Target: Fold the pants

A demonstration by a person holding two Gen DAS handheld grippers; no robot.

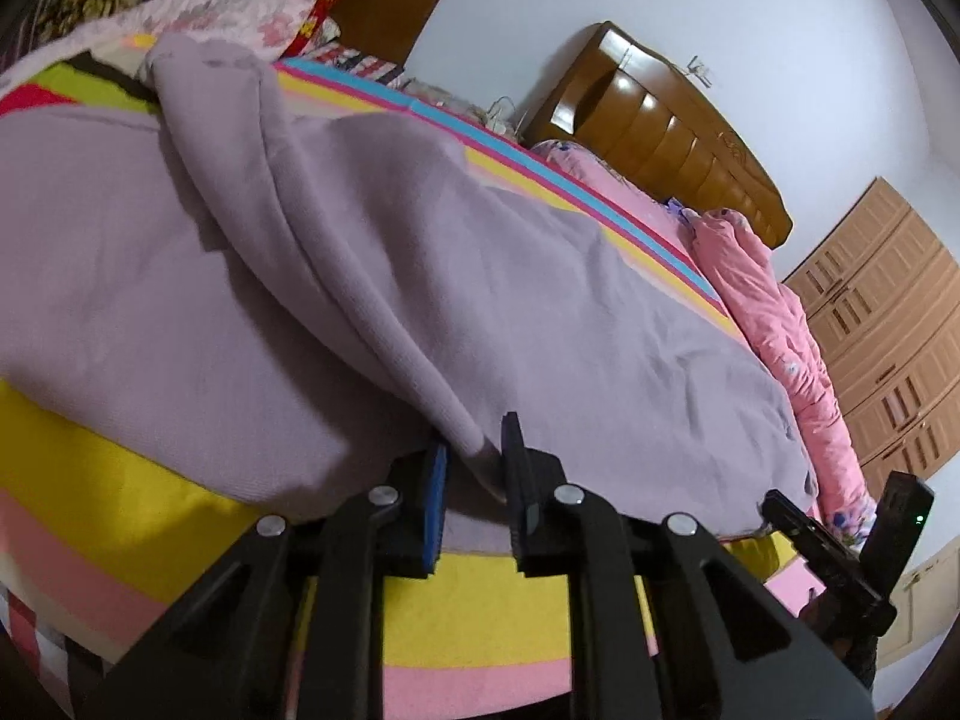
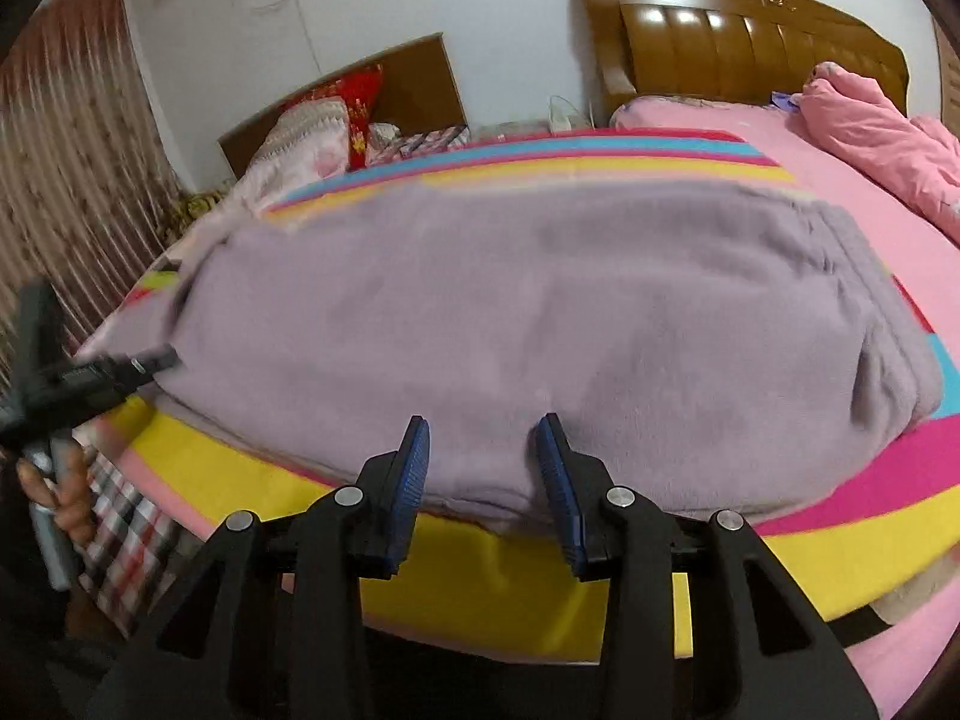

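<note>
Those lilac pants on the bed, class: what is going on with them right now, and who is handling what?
A person holding tongs in each hand is folding lilac fleece pants spread on a striped bedspread. The left tongs have pinched a raised fold of the fabric, which lifts in a ridge across the garment. The right tongs stand open at the near edge of the pants, with cloth between the pads but not gripped. The fold is only begun; most of the pants lie flat.

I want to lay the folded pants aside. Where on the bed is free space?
Free: the yellow stripe between the pants and the near edge, and the pink sheet between pants and headboard. Crowded: the pink quilt far right, pillows far left.
</note>
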